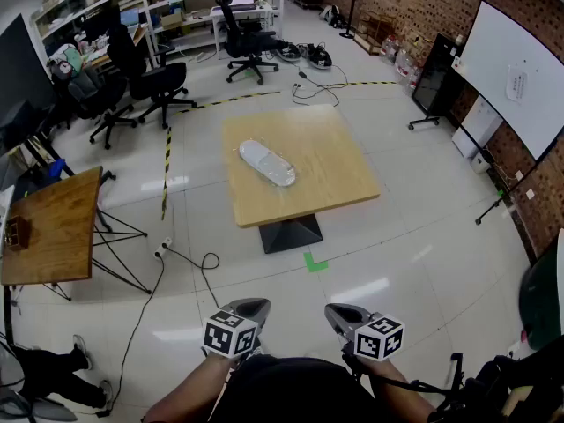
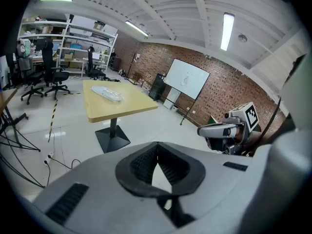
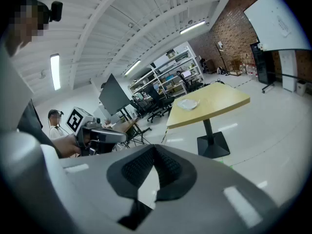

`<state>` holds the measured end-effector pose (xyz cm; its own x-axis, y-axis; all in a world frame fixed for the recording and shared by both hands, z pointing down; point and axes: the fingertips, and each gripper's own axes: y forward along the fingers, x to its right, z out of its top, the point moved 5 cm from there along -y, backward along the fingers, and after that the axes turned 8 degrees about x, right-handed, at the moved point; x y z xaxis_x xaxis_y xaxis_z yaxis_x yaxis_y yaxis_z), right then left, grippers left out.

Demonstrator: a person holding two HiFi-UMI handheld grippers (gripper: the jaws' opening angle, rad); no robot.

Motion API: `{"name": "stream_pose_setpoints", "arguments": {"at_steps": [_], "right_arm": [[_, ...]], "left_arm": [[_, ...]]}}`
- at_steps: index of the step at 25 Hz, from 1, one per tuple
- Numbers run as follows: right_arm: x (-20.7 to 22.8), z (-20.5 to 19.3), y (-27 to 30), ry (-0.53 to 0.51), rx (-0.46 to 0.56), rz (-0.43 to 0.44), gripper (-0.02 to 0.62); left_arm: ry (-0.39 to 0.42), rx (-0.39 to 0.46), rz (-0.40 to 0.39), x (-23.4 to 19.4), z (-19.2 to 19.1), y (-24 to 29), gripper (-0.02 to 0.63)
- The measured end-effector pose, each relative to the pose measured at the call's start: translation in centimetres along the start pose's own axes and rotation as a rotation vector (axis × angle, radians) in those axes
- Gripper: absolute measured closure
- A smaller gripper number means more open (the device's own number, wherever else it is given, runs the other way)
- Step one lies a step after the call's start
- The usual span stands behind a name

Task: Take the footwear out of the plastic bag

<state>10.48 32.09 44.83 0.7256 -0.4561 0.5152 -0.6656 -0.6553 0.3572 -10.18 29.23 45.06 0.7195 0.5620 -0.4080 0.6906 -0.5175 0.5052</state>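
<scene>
grippers: my left gripper (image 1: 254, 307), right gripper (image 1: 337, 312) were closed, empty
bag: clear plastic bag (image 1: 267, 163) lay far off
handling: probably light, slippery; pinch loose end

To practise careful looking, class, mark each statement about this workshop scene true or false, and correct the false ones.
1. The plastic bag lies on the square wooden table. True.
2. The left gripper is holding the bag. False: it is shut on nothing and held well short of the table, above the floor.
3. The right gripper has its fingers closed. True.
4. The whiteboard stands at the left of the head view. False: it is at the right, against the brick wall.
5. Black office chairs stand beyond the table. True.
</scene>
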Motion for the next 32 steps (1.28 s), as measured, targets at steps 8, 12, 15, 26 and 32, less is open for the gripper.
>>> {"name": "stream_pose_setpoints", "arguments": {"at_steps": [8,12,15,26,32], "right_arm": [[-0.3,0.0,0.8,-0.007,-0.018,0.009,0.594],[-0.5,0.2,1.4,-0.012,-0.024,0.007,0.594],[-0.7,0.2,2.2,-0.013,-0.031,0.002,0.594],[-2.4,1.3,7.2,-0.038,-0.062,-0.009,0.592],[-4.4,1.5,11.2,-0.037,-0.078,0.005,0.594]], "left_arm": [[-0.012,0.013,0.017,-1.0,0.3,-0.3,0.6],[-0.019,0.014,0.012,-1.6,0.2,-0.5,0.6],[-0.026,0.019,0.008,-2.4,0.3,-0.6,0.599],[-0.037,0.072,0.017,-8.0,1.9,-2.0,0.6],[-0.031,0.048,0.04,-12.6,2.5,-3.8,0.6]]}}
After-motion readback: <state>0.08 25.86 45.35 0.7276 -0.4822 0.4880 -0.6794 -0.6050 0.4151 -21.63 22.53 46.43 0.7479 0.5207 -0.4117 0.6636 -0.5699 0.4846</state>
